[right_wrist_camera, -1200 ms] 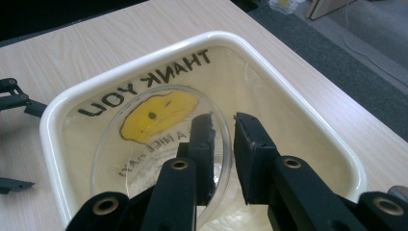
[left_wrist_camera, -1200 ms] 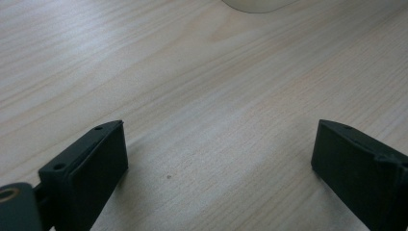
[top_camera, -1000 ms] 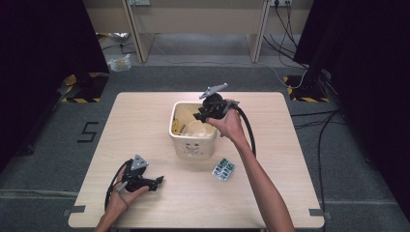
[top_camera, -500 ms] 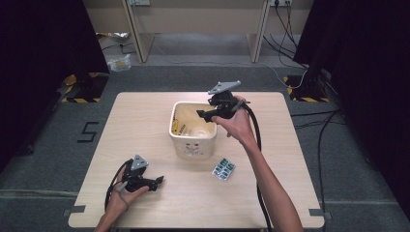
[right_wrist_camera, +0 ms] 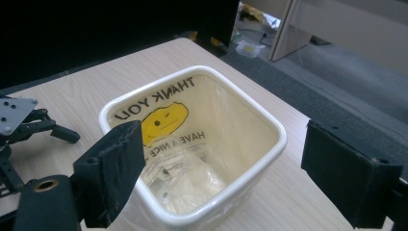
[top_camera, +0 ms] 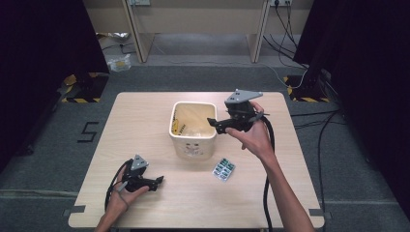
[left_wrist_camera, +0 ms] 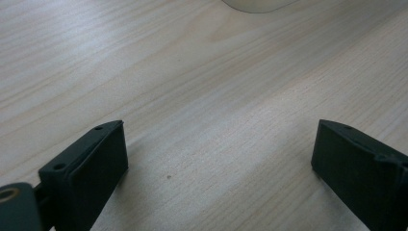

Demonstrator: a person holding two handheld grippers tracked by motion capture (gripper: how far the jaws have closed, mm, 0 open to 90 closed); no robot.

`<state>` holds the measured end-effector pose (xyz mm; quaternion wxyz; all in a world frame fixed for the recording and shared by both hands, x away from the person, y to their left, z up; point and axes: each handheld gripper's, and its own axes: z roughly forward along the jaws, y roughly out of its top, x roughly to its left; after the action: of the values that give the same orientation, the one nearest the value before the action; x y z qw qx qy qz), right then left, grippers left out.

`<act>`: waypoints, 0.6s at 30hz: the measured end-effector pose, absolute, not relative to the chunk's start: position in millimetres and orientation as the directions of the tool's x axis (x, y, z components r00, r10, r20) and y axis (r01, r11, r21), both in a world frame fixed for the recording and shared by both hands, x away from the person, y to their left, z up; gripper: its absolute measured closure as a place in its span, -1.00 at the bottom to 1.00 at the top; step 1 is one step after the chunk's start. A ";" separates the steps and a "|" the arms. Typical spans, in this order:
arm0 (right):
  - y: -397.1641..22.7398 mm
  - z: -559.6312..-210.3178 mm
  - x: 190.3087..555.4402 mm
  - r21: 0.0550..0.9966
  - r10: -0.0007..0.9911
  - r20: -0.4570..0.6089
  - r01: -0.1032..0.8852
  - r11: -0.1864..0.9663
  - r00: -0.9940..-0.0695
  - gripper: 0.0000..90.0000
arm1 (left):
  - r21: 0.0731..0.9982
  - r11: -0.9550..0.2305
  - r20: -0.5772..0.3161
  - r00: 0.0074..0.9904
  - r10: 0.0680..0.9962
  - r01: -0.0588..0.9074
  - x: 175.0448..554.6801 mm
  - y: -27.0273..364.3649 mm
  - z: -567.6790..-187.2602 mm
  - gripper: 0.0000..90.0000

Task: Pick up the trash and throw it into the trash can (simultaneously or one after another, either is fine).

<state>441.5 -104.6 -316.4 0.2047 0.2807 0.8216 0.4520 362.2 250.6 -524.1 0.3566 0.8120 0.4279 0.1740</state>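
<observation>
The right gripper (top_camera: 218, 124), jaws just opened wide and empty, hovers at the right rim of the cream square plastic bin (top_camera: 192, 145) mid-tabletop (top_camera: 145, 111). A green blister pack (top_camera: 224, 169) lies near-right of the bin. The left gripper (top_camera: 157, 181) rests near-left, jaws wide, empty, bare wood around.

Right gripper (top_camera: 214, 123), jaws apart and empty, hovered beside the cream bin's (top_camera: 192, 137) rim; blister pack (top_camera: 224, 169) lay on the table (top_camera: 145, 113); left gripper (top_camera: 158, 181) rested near the front edge.

Two black handheld grippers, left gripper (top_camera: 155, 181) and right gripper (top_camera: 216, 124). Behind the blocky black fingers (right_wrist_camera: 113, 166) each carries a grey three-cornered plate. Black cables trail from both; arms bare.
</observation>
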 end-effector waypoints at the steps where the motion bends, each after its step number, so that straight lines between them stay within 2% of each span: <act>1: -107.0 -318.1 435.6 0.855 0.642 -0.085 0.275 0.439 -0.762 -0.66 | 0.728 -0.379 -0.023 0.573 0.819 0.571 362.2 250.6 -524.1 -0.90; 18: -124.6 -343.1 401.6 0.828 0.649 -0.133 0.276 0.488 -0.749 -0.66 | 0.728 -0.380 -0.022 0.573 0.819 0.571 362.2 250.6 -524.1 -0.90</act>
<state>401.6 -124.6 -343.1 0.2204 0.2775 0.8339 0.4231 362.2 250.6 -524.1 0.3566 0.8121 0.4279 0.1741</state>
